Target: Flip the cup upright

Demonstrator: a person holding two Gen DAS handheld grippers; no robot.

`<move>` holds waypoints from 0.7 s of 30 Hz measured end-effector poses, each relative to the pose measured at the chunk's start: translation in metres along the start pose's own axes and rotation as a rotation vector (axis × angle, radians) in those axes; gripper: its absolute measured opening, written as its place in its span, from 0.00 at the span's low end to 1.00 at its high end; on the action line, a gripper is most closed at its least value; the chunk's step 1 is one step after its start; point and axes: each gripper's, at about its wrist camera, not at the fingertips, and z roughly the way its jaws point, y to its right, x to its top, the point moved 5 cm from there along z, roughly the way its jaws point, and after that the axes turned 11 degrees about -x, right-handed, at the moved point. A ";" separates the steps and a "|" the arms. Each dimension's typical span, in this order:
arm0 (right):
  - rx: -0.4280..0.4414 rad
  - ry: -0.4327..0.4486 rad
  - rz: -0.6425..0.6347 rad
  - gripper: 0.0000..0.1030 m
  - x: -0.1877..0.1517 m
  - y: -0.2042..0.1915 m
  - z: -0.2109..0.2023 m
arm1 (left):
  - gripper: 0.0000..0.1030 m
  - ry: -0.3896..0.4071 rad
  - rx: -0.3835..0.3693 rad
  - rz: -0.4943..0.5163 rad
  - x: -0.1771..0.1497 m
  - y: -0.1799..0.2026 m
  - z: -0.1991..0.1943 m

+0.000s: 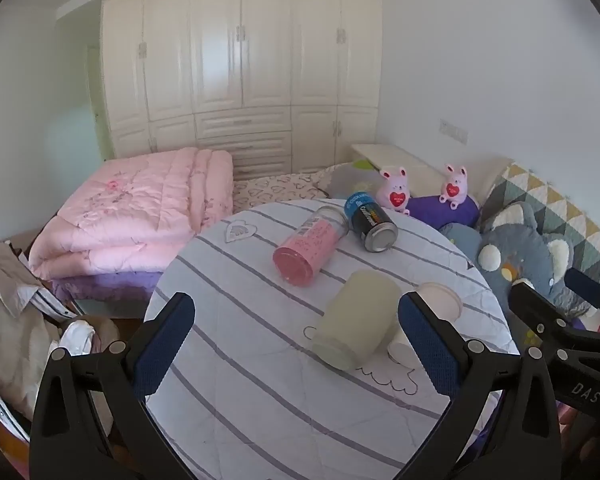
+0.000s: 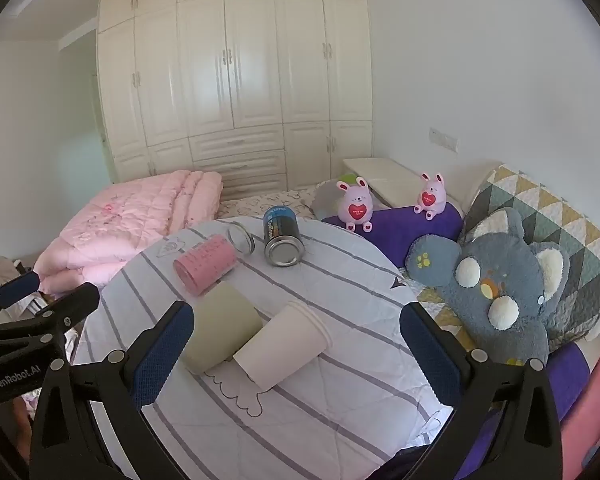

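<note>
Right view shows white paper cup (image 2: 282,346) lying whole on striped counter (image 2: 340,420); left view hides it behind frosted plastic cup (image 1: 356,326). Both jaws spread, empty.

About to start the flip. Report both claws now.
Left claw: open, holding nothing, cream cup lying ahead of it.
Right claw: open, holding nothing, white cup lying between its fingers.
</note>
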 end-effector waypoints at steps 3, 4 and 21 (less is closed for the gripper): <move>0.002 0.001 0.004 1.00 0.002 0.007 0.002 | 1.00 0.014 -0.002 -0.011 0.001 -0.002 -0.002; 0.004 0.002 0.004 1.00 0.002 0.008 0.002 | 1.00 0.017 -0.003 -0.012 0.001 -0.002 -0.002; 0.009 0.011 -0.008 1.00 0.004 0.001 0.003 | 1.00 0.024 -0.005 -0.008 0.001 -0.004 -0.004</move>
